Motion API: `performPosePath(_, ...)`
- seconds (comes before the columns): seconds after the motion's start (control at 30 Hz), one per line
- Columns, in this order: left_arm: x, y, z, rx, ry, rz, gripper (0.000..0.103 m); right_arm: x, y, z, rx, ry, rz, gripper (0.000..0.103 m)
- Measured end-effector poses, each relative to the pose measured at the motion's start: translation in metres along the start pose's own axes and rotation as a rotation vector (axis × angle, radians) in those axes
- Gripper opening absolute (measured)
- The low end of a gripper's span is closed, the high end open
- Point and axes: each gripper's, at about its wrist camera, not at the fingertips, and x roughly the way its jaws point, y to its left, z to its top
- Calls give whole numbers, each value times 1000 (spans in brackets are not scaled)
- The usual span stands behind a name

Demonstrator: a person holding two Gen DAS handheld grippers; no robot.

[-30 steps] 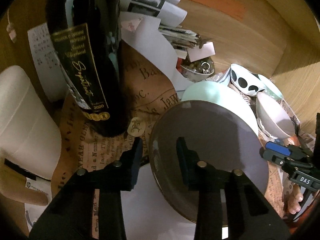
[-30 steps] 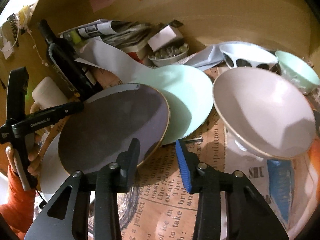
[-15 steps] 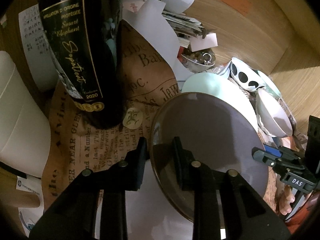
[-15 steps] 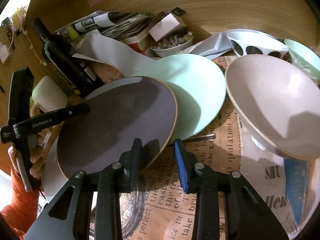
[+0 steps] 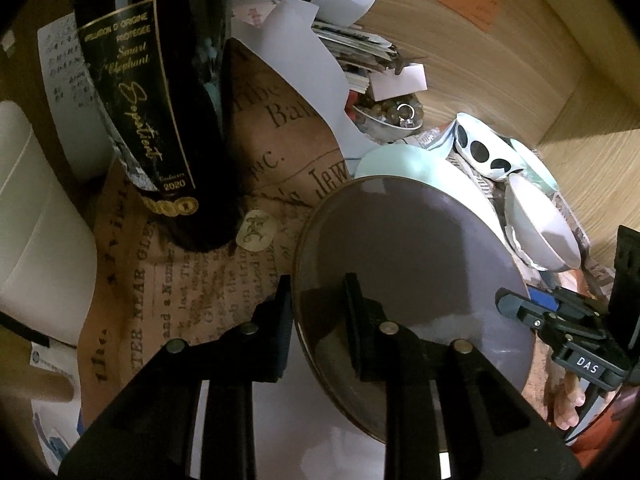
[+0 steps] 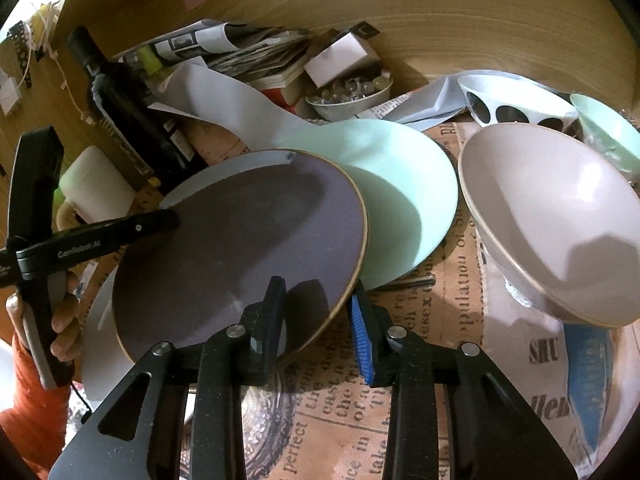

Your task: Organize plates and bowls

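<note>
Both claws pinch the same dark grey plate [image 6: 240,248] by opposite rims. The left claw [image 5: 316,312] has one finger above and one below the edge at the plate's 8 o'clock in its own view, its jaws narrowed onto the rim. The right claw [image 6: 318,312] straddles the edge at the plate's 5 o'clock in the right wrist view, jaws likewise drawn in on it. The plate sits tilted, its far edge overlapping the mint plate [image 6: 400,200] at its 2 o'clock and a pale plate [image 6: 188,196] showing beneath at 10 o'clock.

The sorting looks to be at an early stage. The plates merely overlap in a loose fan and are not squared into a stack. The bowls are scattered toward 2 o'clock: a pinkish bowl [image 6: 560,220] tipped on its side, a spotted bowl [image 6: 516,100] behind it, and a mint bowl [image 6: 604,128] at the far edge. None is nested. A wine bottle [image 5: 160,92], papers and a small dish of beads [image 6: 348,92] crowd the tabletop [image 6: 420,380].
</note>
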Motion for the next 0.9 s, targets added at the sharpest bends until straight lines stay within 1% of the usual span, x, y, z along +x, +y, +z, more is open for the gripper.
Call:
performPosePath(0.13, -5, -8, -5, 14, -16, 13, 23, -4, -3, -2, 8, -13, -3, 28)
performPosePath(0.27, -14, -14, -10, 15, -37, -1, 23, -13, -6, -3, 14, -38, -6, 28)
performPosePath(0.4, -24, -25, -15, 29, -67, 5, 23, -23, -7, -6, 6, -62, -13, 28)
performPosePath(0.9, -57, -68, -40, 70, -125, -38, 23, -73, -16, -29, 5, -157, -40, 29)
